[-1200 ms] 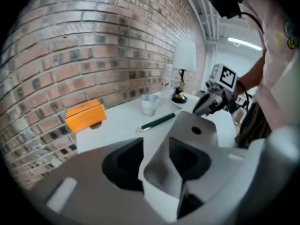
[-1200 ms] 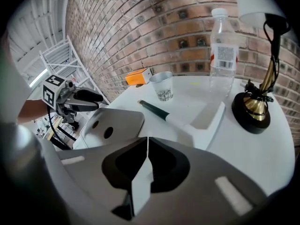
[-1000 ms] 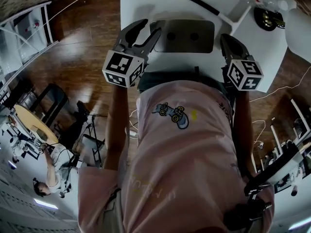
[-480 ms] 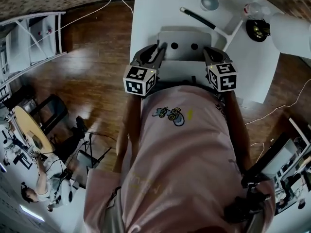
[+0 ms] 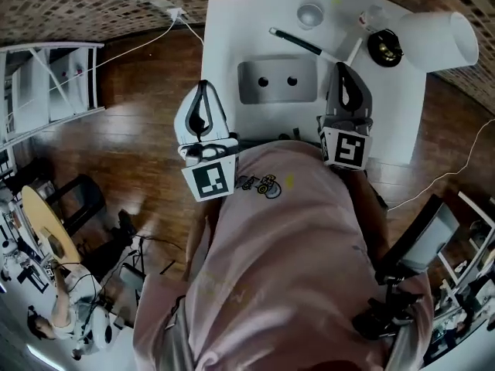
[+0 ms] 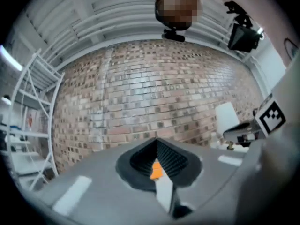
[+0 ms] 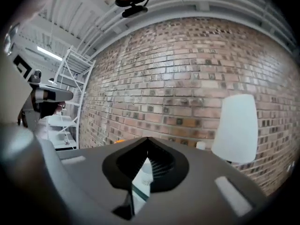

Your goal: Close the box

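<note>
Grey, with its two-holed top lying flat, the box (image 5: pixel 277 81) is sitting on the white table (image 5: pixel 224 37). You are holding the left gripper (image 5: pixel 203 91) off the box's left side and the right gripper (image 5: pixel 342 74) off its right side, with neither one touching it. Both pairs of jaws have just been closing and are now resting fully together, gripping nothing.
</note>
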`<state>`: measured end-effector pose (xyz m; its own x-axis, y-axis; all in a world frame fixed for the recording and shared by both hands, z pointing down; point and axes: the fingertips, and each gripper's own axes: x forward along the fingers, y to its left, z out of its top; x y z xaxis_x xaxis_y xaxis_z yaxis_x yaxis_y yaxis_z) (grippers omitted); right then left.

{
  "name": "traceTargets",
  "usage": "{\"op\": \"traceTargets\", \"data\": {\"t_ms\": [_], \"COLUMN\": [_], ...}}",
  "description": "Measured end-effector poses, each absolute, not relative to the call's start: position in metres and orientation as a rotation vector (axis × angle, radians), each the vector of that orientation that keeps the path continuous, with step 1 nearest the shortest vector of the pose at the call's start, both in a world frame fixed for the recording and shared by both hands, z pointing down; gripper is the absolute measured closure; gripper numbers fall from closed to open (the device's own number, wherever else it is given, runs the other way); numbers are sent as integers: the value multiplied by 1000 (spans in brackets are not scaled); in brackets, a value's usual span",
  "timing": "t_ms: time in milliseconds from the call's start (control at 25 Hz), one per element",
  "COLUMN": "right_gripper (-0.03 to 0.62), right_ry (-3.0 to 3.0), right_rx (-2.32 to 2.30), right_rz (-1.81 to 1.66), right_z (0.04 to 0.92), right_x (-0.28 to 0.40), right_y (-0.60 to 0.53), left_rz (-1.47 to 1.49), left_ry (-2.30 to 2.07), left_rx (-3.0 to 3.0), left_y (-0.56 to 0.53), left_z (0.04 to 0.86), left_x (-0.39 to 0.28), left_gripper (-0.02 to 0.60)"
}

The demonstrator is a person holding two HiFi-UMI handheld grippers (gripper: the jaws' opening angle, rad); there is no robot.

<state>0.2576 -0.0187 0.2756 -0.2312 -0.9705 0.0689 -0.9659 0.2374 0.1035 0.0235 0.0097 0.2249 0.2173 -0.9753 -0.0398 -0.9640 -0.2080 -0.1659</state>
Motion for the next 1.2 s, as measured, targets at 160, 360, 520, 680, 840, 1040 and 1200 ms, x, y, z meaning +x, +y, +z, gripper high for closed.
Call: {"op": "traceTargets", "data": {"t_ms": [160,360,520,680,840,1040,1200], "right_gripper": [591,591,591,591,592,592,592], "right_ry": [-2451,-2534,-2563,-2587,-2589,-2571,-2564], "right_rx": [1926,1805,1757,1728,1693,1702,1702], "right_rz": [-313,-285,-285,-228,-236,-220,-220], "right_z": [240,251,252,257,262,266,268], "right_x": [257,227,224,223,221,223,224], "right_y": [-4,3,9,7,5,4,4], "left_rz": [103,-9,32,31,36,32,8], "left_ry": [1884,1925,1873,1843,1807,1773,1780], "left_rx": [-2654,-2792,-2712,-2716,-2676,-2713,-2723], "left_y": [-2,-16,-16,-19,-23,-20,-20], "left_z": [243,313,294,289,279,278,282], "left_x": [51,60,68,77,87,96,97], "left_gripper": [577,577,578,577,577,577,577]}}
